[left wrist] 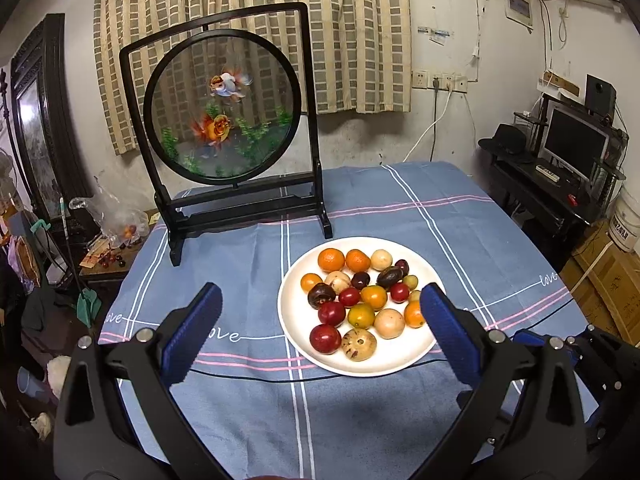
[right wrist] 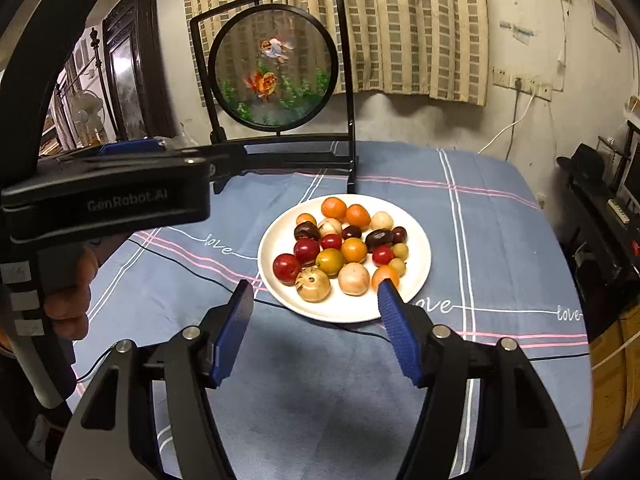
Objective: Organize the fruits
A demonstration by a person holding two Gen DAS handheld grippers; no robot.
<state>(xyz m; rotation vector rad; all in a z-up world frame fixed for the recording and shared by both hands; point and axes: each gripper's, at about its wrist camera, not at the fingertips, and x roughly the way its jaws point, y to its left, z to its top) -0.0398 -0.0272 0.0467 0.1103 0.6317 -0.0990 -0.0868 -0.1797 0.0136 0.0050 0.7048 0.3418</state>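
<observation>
A white plate (left wrist: pixel 298 332) sits on the blue checked tablecloth and holds several small fruits: orange tangerines (left wrist: pixel 331 260), red cherry-like fruits (left wrist: pixel 325 338), dark purple ones (left wrist: pixel 321 295) and pale beige ones (left wrist: pixel 389 323). The plate also shows in the right wrist view (right wrist: pixel 420 248). My left gripper (left wrist: pixel 320 296) is open and empty, hovering above the plate's near side. My right gripper (right wrist: pixel 315 294) is open and empty, just short of the plate's near rim. The left gripper's body (right wrist: pixel 108 196) fills the left of the right wrist view.
A black-framed round goldfish screen (left wrist: pixel 224 108) stands on the table behind the plate. A thin black cable (left wrist: pixel 240 376) runs across the cloth in front of the plate. A desk with a monitor (left wrist: pixel 576 148) stands to the right, cluttered furniture to the left.
</observation>
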